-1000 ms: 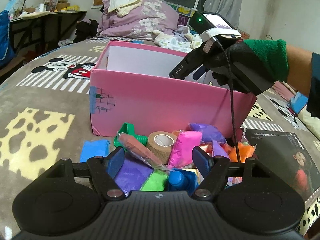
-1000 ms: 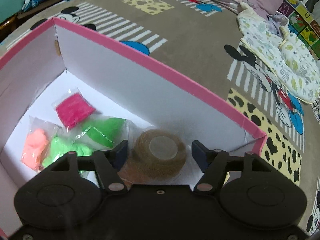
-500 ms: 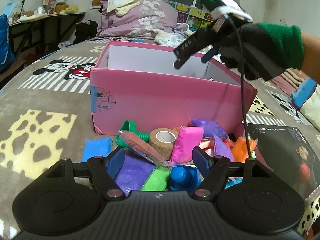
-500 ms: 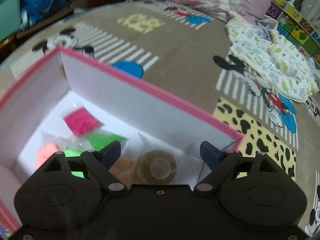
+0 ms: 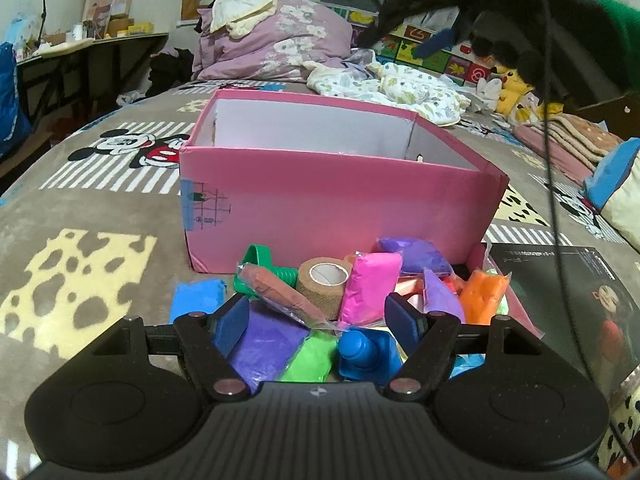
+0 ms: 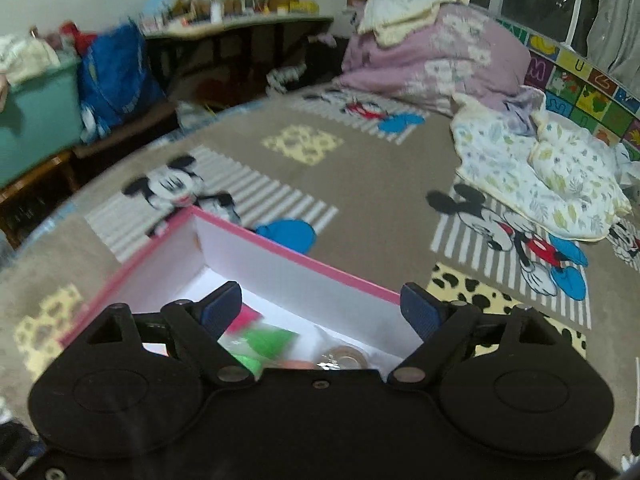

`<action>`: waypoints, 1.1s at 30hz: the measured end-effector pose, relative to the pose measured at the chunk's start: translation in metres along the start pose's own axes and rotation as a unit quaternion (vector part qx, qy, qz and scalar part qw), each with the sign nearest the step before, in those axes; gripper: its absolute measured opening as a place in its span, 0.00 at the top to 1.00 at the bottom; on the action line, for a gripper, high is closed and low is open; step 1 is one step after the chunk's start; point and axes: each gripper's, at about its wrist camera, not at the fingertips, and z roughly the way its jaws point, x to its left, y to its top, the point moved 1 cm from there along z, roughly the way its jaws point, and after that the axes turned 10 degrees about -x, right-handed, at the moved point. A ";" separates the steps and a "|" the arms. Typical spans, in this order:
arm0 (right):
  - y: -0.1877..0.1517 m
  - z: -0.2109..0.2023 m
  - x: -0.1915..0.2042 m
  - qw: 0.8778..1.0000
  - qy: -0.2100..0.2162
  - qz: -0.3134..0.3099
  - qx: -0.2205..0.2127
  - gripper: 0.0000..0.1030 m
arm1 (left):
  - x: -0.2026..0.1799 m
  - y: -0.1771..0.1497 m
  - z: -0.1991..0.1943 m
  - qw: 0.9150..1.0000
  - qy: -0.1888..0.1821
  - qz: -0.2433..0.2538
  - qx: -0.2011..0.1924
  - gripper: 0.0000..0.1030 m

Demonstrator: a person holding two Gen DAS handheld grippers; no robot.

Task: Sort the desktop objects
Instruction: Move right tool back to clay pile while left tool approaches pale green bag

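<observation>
A pink box (image 5: 336,208) stands on the patterned blanket. In front of it lies a pile: a tan tape roll (image 5: 326,286), a pink clay bag (image 5: 370,284), purple bags (image 5: 412,254), an orange bag (image 5: 482,294), a green bag (image 5: 312,362), a blue toy (image 5: 362,356) and a green screw toy (image 5: 260,264). My left gripper (image 5: 318,320) hovers open just above this pile. My right gripper (image 6: 320,310) is open and empty, raised above the box (image 6: 288,258). Inside the box lie a tan tape roll (image 6: 346,358), green bags (image 6: 268,340) and a pink bag (image 6: 244,318).
A dark booklet (image 5: 560,292) lies right of the pile. Folded bedding (image 5: 276,40) and a leaf-print cloth (image 5: 384,82) sit behind the box. A desk (image 5: 84,44) stands far left. A gloved hand (image 5: 540,12) holds the right gripper at top right.
My right gripper let go of the tan tape roll inside the box, opened, and rose up and away from it. The left gripper stayed still.
</observation>
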 end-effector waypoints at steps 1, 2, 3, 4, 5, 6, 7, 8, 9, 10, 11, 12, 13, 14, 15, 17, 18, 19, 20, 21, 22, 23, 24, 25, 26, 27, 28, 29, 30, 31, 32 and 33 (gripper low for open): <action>0.002 -0.007 0.002 1.000 0.006 -0.001 -0.006 0.16 | -0.001 0.000 0.000 1.000 0.000 0.001 0.000 0.28; 0.002 -0.013 0.004 1.000 0.011 -0.006 -0.010 0.16 | -0.001 -0.001 -0.001 1.000 -0.001 0.003 0.000 0.28; 0.003 -0.019 0.007 1.000 0.016 -0.011 -0.014 0.16 | -0.002 -0.001 -0.001 1.000 -0.001 0.005 0.000 0.28; 0.004 -0.026 0.010 0.999 0.019 -0.018 -0.018 0.16 | -0.003 -0.001 -0.002 1.000 -0.001 0.007 0.001 0.28; 0.004 -0.032 0.013 0.999 0.020 -0.028 -0.022 0.16 | -0.003 -0.001 -0.002 1.000 -0.001 0.009 0.000 0.28; 0.004 -0.038 0.017 0.999 0.022 -0.038 -0.025 0.16 | -0.004 -0.001 -0.003 1.000 -0.002 0.009 0.000 0.28; 0.003 -0.045 0.020 0.998 0.024 -0.048 -0.028 0.16 | -0.004 -0.001 -0.003 1.000 -0.002 0.010 -0.001 0.28; 0.003 -0.051 0.023 0.998 0.026 -0.057 -0.029 0.16 | -0.005 -0.001 -0.004 1.000 -0.003 0.011 -0.001 0.28; 0.001 -0.056 0.027 0.997 0.028 -0.067 -0.029 0.16 | -0.005 -0.001 -0.004 1.000 -0.003 0.012 -0.002 0.28; -0.001 -0.063 0.031 0.996 0.031 -0.079 -0.029 0.16 | -0.006 -0.001 -0.005 1.000 -0.004 0.013 -0.002 0.28; -0.004 -0.070 0.036 0.995 0.033 -0.093 -0.029 0.16 | -0.006 -0.002 -0.006 1.000 -0.004 0.016 -0.003 0.28; -0.008 -0.077 0.040 0.993 0.037 -0.105 -0.027 0.16 | -0.006 -0.002 -0.007 1.000 -0.004 0.019 -0.004 0.28; -0.013 -0.083 0.046 0.992 0.041 -0.118 -0.024 0.16 | -0.006 -0.002 -0.008 1.000 -0.005 0.022 -0.005 0.28; -0.018 -0.089 0.050 0.991 0.043 -0.129 -0.022 0.16 | -0.007 -0.002 -0.009 1.000 -0.005 0.025 -0.006 0.28; -0.024 -0.096 0.054 0.989 0.045 -0.140 -0.018 0.16 | -0.007 -0.002 -0.010 1.000 -0.006 0.028 -0.007 0.28; -0.038 -0.109 0.061 0.986 0.054 -0.159 -0.007 0.16 | -0.007 -0.003 -0.015 0.999 -0.014 0.031 -0.011 0.28; -0.045 -0.115 0.063 0.985 0.057 -0.165 -0.002 0.16 | -0.007 -0.003 -0.018 0.999 -0.020 0.033 -0.014 0.28; -0.052 -0.121 0.064 0.983 0.061 -0.171 0.003 0.17 | -0.007 -0.004 -0.021 0.999 -0.026 0.035 -0.016 0.28; -0.059 -0.126 0.065 0.982 0.065 -0.176 0.009 0.17 | -0.007 -0.005 -0.025 0.999 -0.034 0.039 -0.018 0.28; -0.067 -0.130 0.066 0.981 0.069 -0.181 0.017 0.19 | -0.009 -0.006 -0.029 0.998 -0.042 0.043 -0.019 0.28; -0.075 -0.135 0.068 0.979 0.071 -0.189 0.025 0.19 | -0.012 -0.008 -0.035 0.997 -0.052 0.049 -0.018 0.28; -0.083 -0.139 0.069 0.977 0.071 -0.196 0.033 0.19 | -0.013 -0.011 -0.038 0.997 -0.061 0.054 -0.016 0.28; -0.091 -0.143 0.069 0.976 0.072 -0.201 0.041 0.19 | -0.015 -0.014 -0.042 0.996 -0.070 0.060 -0.014 0.28; -0.098 -0.147 0.070 0.975 0.072 -0.206 0.049 0.19 | -0.017 -0.017 -0.046 0.995 -0.078 0.068 -0.012 0.28; -0.106 -0.151 0.070 0.973 0.073 -0.210 0.055 0.19 | -0.020 -0.020 -0.051 0.993 -0.085 0.077 -0.010 0.28; -0.114 -0.155 0.071 0.972 0.075 -0.214 0.061 0.19 | -0.023 -0.024 -0.054 0.992 -0.091 0.086 -0.009 0.28; -0.122 -0.159 0.072 0.970 0.077 -0.219 0.067 0.20 | -0.026 -0.028 -0.056 0.991 -0.096 0.094 -0.008 0.28; -0.129 -0.162 0.073 0.969 0.079 -0.224 0.073 0.20 | -0.029 -0.032 -0.057 0.990 -0.101 0.103 -0.007 0.28; -0.135 -0.165 0.074 0.967 0.081 -0.230 0.078 0.21 | -0.031 -0.036 -0.059 0.988 -0.106 0.111 -0.005 0.28; -0.142 -0.168 0.076 0.965 0.083 -0.236 0.082 0.23 | -0.034 -0.040 -0.061 0.987 -0.111 0.119 -0.004 0.28; -0.148 -0.171 0.077 0.963 0.085 -0.242 0.086 0.25 | -0.037 -0.044 -0.062 0.985 -0.115 0.128 -0.003 0.28; -0.153 -0.173 0.080 0.960 0.090 -0.252 0.086 0.32 | -0.040 -0.048 -0.064 0.983 -0.120 0.136 -0.002 0.28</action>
